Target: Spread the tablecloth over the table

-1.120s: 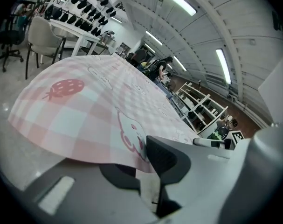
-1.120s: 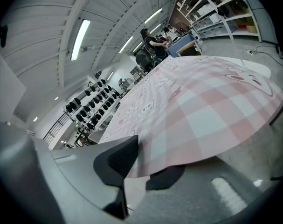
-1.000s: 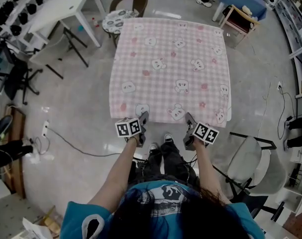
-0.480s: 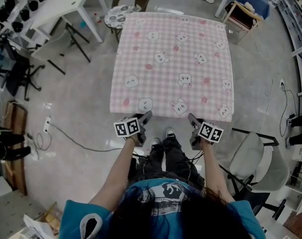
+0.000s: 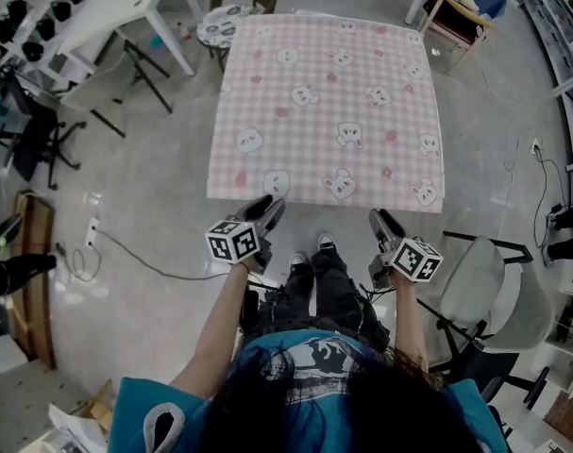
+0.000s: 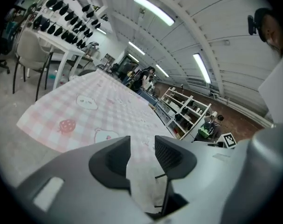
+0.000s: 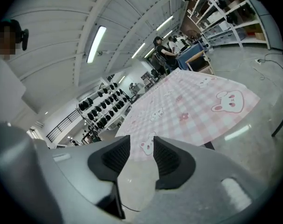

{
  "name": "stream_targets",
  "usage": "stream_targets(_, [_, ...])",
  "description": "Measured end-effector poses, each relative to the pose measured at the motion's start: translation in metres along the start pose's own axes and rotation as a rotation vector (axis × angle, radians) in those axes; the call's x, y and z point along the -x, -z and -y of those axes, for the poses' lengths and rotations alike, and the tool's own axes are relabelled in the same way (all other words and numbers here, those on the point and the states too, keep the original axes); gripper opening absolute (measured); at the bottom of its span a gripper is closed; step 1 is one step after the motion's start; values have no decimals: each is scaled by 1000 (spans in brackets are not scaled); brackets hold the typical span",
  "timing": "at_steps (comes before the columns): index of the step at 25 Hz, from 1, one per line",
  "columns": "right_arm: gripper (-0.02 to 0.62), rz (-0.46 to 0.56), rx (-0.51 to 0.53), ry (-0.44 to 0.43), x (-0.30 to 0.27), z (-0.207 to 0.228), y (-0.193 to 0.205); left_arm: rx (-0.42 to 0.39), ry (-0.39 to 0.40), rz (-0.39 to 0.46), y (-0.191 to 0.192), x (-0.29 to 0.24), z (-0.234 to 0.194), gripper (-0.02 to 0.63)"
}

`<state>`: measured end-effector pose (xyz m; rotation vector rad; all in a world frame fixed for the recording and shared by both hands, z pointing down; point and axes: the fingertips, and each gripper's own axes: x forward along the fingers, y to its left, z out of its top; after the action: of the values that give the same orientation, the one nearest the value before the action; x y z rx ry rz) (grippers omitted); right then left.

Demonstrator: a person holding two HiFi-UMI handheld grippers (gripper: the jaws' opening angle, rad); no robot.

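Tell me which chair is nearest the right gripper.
The pale chair beside the right gripper; the brown chair stands beyond the tablecloth's far edge.

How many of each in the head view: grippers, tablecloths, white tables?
grippers: 2 (left gripper, right gripper)
pink checked tablecloth: 1
white table: 1
Total: 4

Was bright and even throughout, lit from long ceiling lamps [image 6: 153, 9]. Left a pale streak of glare on the grey floor [image 7: 237, 132]. Bent straight lines hard toward the edges, with black corners in both gripper views. Went soft on the left gripper [image 6: 142, 148] and right gripper [image 7: 141, 149] nearest the lens.
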<state>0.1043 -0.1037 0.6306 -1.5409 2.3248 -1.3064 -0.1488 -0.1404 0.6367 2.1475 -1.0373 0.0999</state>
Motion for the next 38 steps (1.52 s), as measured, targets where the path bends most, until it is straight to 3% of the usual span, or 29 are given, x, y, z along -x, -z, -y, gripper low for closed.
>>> stream_targets(4, [135, 42, 18, -73, 12, -42, -22, -108, 71, 85, -37, 11, 40, 175])
stream_targets(9, [136, 88, 148, -184, 26, -105, -46, -203, 191, 192, -75, 34, 95, 172])
stream_targets(12, [136, 110, 223, -222, 32, -139, -57, -265, 223, 223, -91, 51, 121, 141])
stream_targets(20, [113, 96, 334, -302, 36, -190, -71, -438, 163, 221, -99, 74, 160, 80])
stream_targets(24, [64, 80, 406, -342, 38, -206, -69, -445, 144, 248, -101, 84, 171, 60])
stream_targets(32, [-3, 34, 442, -411, 61, -210, -57, -441, 96, 255, -85, 83, 194, 14])
stream_targets(38, [-8, 19, 467, -437, 82, -200, -53, -464, 77, 236, -70, 75, 223, 14])
